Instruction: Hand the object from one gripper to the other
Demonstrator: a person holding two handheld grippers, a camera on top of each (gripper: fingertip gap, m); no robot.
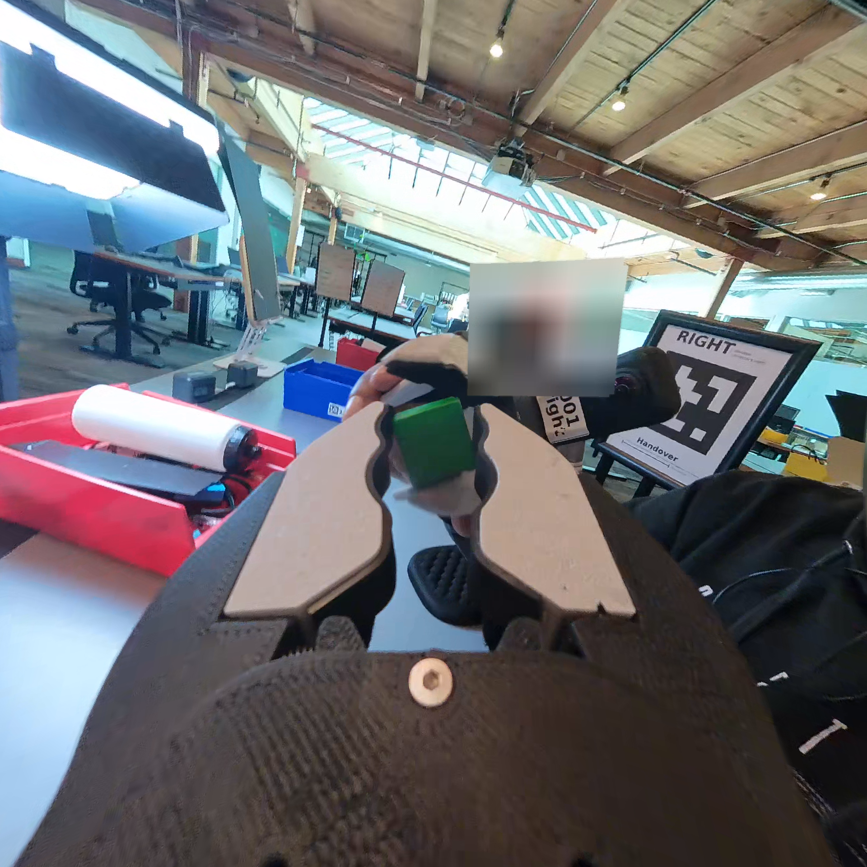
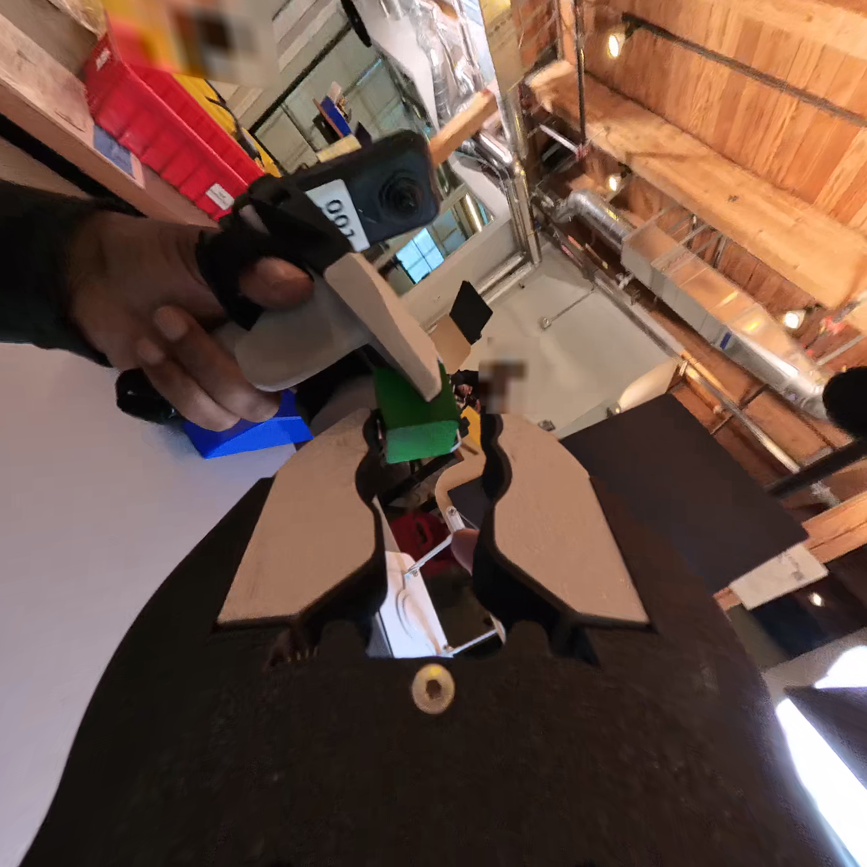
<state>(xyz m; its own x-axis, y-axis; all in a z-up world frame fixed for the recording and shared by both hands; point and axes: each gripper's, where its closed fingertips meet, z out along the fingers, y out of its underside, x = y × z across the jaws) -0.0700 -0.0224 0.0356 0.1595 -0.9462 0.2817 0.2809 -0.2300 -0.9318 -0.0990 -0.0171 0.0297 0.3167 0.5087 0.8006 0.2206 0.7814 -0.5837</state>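
Left wrist view. We are seeing the left gripper (image 1: 429, 417) pinching the green block (image 1: 434, 443) between its tips, up in the air above the table (image 1: 70, 633). The right gripper (image 1: 422, 445) is meeting it head-on, its grey fingers (image 1: 407, 393) lying against the block's top and underside. A red bin (image 1: 94, 506) is holding a white bottle (image 1: 159, 427), a dark flat item and cables. A blue bin (image 1: 319, 389) is sitting farther back, contents hidden. A framed sign (image 1: 718, 399) is standing to the right. Wood beams and skylights are running overhead.

Right wrist view. The right gripper is flanking the block (image 2: 417, 422), with a gap showing on one side; we cannot tell whether it is gripping. A hand (image 2: 155, 309) is holding the left gripper, one finger lying across the block. Red bins (image 2: 164, 126) are sitting on a shelf; a blue bin (image 2: 253, 434) is resting on the pale surface. Ducts are crossing the ceiling.
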